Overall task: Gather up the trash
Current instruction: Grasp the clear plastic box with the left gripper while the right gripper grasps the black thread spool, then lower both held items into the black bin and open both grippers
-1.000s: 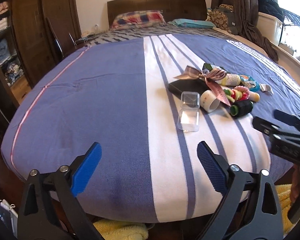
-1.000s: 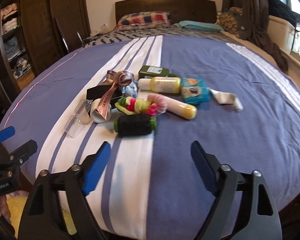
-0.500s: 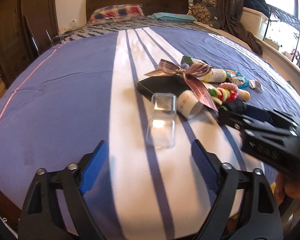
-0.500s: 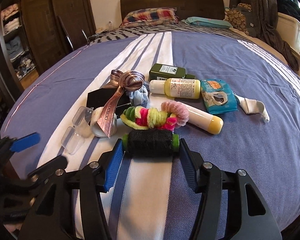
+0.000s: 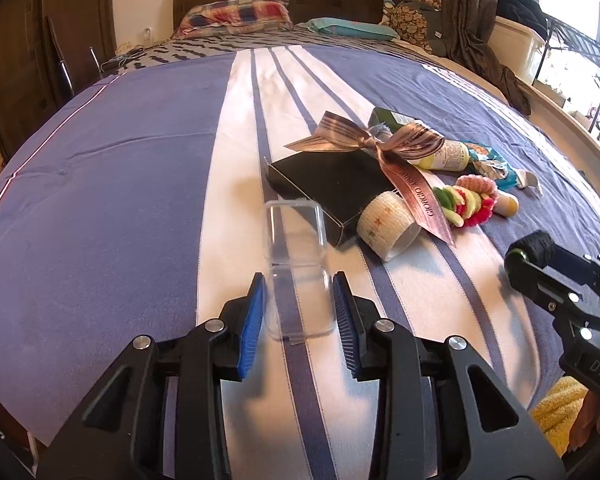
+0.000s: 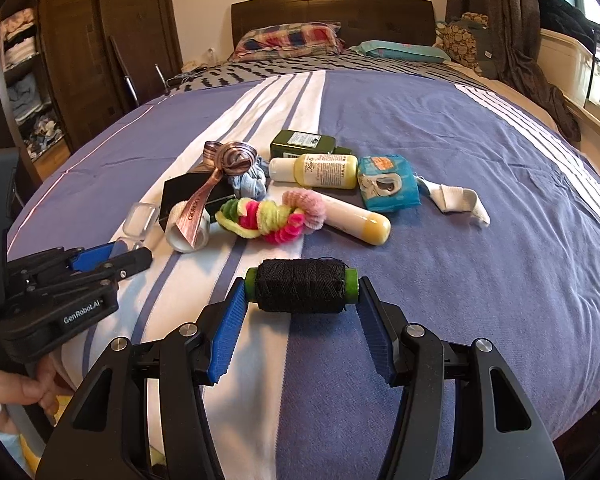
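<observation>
A clear hinged plastic box [image 5: 294,232] lies open on the white stripe of the bed cover. My left gripper [image 5: 298,284] is closing around its near half, and the blue pads [image 5: 256,312] touch both side walls. In the right wrist view the left gripper [image 6: 132,256] sits low at the left, with the clear plastic box [image 6: 140,218] just beyond it. My right gripper [image 6: 302,286] is shut on a black thread spool [image 6: 300,292] with green ends, gripped end to end. The left wrist view shows the spool [image 5: 534,244] held at the tip of the right gripper [image 5: 540,268].
A pile lies mid-bed: a black box [image 5: 332,180] with a ribbon bow [image 5: 380,140], a tape roll [image 5: 386,226], bright scrunchies [image 6: 268,216], bottles [image 6: 320,170], a blue packet [image 6: 386,184], a white rag [image 6: 456,200]. Pillows [image 6: 288,38] lie far back. A wardrobe [image 6: 112,40] stands left.
My left gripper has come forward and down to the clear box and narrowed its jaws around it. My right gripper has closed on the black spool, which had lain on the bed.
</observation>
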Action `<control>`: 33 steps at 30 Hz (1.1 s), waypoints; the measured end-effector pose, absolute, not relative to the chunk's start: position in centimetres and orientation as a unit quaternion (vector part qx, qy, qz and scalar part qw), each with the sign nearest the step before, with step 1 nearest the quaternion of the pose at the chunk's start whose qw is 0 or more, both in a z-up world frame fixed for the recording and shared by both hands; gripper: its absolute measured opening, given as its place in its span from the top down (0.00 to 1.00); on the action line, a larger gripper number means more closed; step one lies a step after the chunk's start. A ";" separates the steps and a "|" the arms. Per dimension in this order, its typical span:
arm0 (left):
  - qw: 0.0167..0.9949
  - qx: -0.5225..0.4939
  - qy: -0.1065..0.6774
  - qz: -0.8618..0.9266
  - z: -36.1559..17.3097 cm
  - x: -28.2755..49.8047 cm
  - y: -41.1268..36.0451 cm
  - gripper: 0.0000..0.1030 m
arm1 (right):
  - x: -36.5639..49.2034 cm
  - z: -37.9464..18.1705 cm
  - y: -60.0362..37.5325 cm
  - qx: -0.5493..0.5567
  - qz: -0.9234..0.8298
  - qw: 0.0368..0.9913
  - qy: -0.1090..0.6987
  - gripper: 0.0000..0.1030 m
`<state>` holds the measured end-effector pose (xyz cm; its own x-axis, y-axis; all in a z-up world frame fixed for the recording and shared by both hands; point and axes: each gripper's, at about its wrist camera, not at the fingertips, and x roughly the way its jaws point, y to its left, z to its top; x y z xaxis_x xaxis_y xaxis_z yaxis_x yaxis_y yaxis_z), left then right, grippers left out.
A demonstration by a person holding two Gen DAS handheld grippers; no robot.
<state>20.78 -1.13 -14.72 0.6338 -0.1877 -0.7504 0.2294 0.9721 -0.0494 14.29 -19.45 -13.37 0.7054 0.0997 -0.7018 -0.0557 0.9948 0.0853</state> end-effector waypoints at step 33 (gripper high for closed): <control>0.929 0.014 0.340 -0.144 -8.3 1.4 -1.0 0.69 | -1.4 -8.5 -21.4 0.012 0.031 0.945 0.326 0.45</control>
<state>1.39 -1.03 -8.32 0.7267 -0.2580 -0.6367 0.2774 0.9581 -0.0715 -1.36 -21.37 -8.53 0.7858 0.0664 -0.6149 -0.0503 0.9978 0.0434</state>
